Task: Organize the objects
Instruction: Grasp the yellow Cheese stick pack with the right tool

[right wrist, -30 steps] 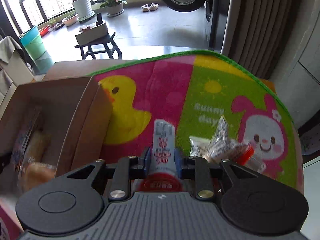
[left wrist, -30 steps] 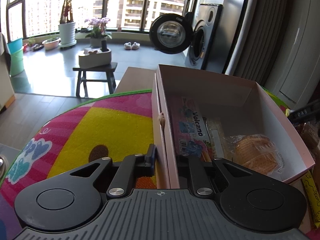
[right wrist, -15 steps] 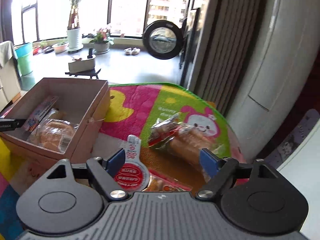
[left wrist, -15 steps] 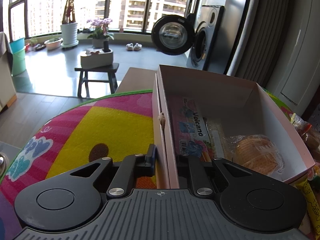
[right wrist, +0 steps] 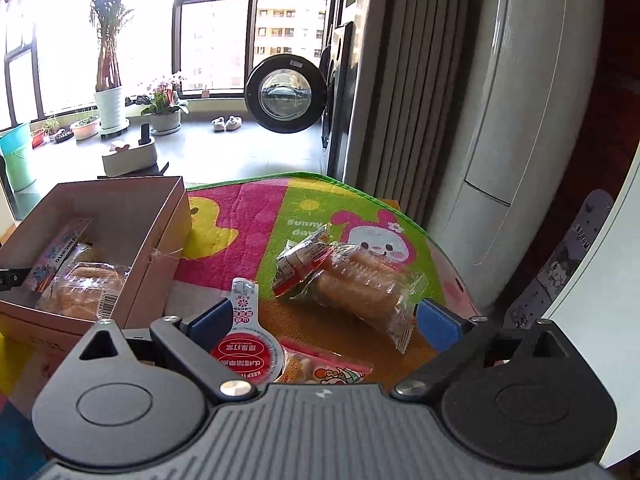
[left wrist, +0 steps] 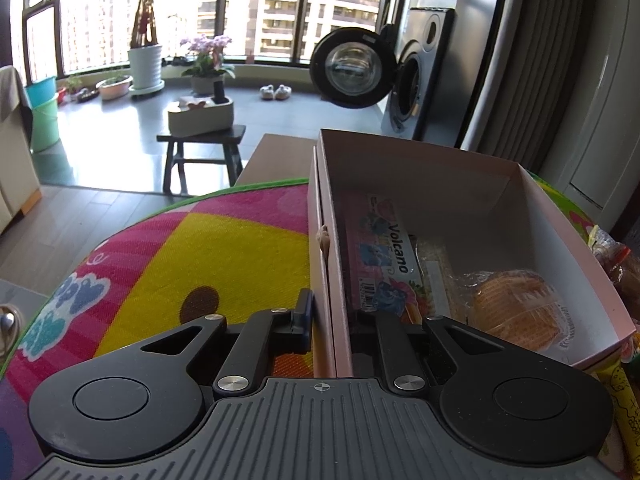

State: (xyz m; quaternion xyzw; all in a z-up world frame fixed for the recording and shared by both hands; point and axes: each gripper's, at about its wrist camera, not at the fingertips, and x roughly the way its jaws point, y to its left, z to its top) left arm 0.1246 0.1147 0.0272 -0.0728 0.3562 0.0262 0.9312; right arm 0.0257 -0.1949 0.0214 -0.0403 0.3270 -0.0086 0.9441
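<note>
The left gripper (left wrist: 332, 316) is clamped on the near wall of the pink box (left wrist: 500, 184), one finger outside, one inside beside the Volcano packet (left wrist: 384, 256) and a wrapped cake (left wrist: 516, 304). The right gripper (right wrist: 320, 320) is spread wide and holds nothing — the red-lidded cup (right wrist: 246, 354) and wrapped bread (right wrist: 368, 292) lie on the mat (right wrist: 240, 216) between its fingers.

left claw (left wrist: 331, 312) black; right claw (right wrist: 320, 320) blue pads (right wrist: 438, 326); silver screws

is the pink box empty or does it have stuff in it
Not empty. The box holds a Volcano pack and a wrapped bun; its far half is bare.
</note>
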